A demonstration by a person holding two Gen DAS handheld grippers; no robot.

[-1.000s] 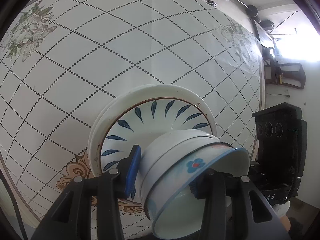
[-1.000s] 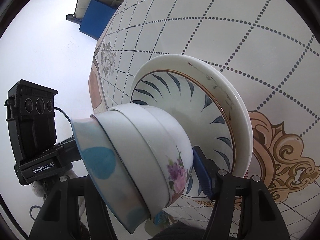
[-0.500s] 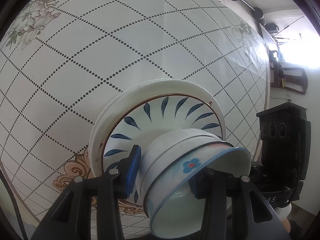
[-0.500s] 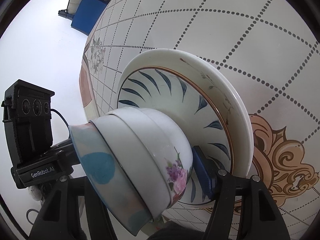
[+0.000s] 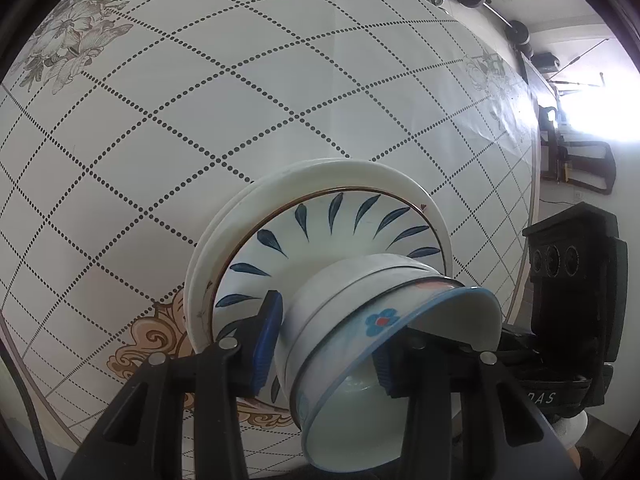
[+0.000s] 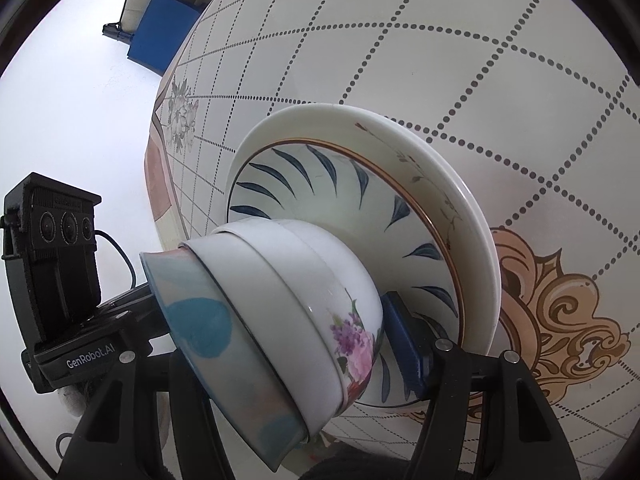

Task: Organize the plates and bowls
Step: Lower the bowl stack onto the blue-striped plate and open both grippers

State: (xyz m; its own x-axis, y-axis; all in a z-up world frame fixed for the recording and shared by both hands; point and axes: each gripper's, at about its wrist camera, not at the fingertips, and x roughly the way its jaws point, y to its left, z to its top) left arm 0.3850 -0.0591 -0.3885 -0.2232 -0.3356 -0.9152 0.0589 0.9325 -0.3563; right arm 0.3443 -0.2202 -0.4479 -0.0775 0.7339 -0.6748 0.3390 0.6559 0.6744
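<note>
Close up, a stack of three nested bowls (image 5: 320, 320) is tipped on its side over the middle of a blue-leaf plate (image 5: 320, 236), base toward the plate and mouth toward the cameras; whether the base touches the plate cannot be told. That plate sits on top of wider white plates (image 5: 320, 168), which rest on a table cover (image 5: 200, 100) printed with a dotted diamond grid, with a gold scroll motif just beside the plates. The left gripper (image 5: 324, 340) is clamped on the stack. One blue pad presses the outside of the bowl nearest the plate, and the other finger reaches inside the blue-rimmed bowl farthest from it. Only the left wrist view shows this inner finger, the bowl's white inside and a small blue flower on its wall. The right gripper (image 6: 288, 336) also grips the stack. Its view shows one blue pad (image 6: 404, 344) against the bowl nearest the plate, which bears purple and pink flowers that the left view does not show. Its other finger is hidden behind the bowls. Each view shows the other tool's black housing (image 6: 52, 260) beyond the bowls, on the side away from the plate.
</note>
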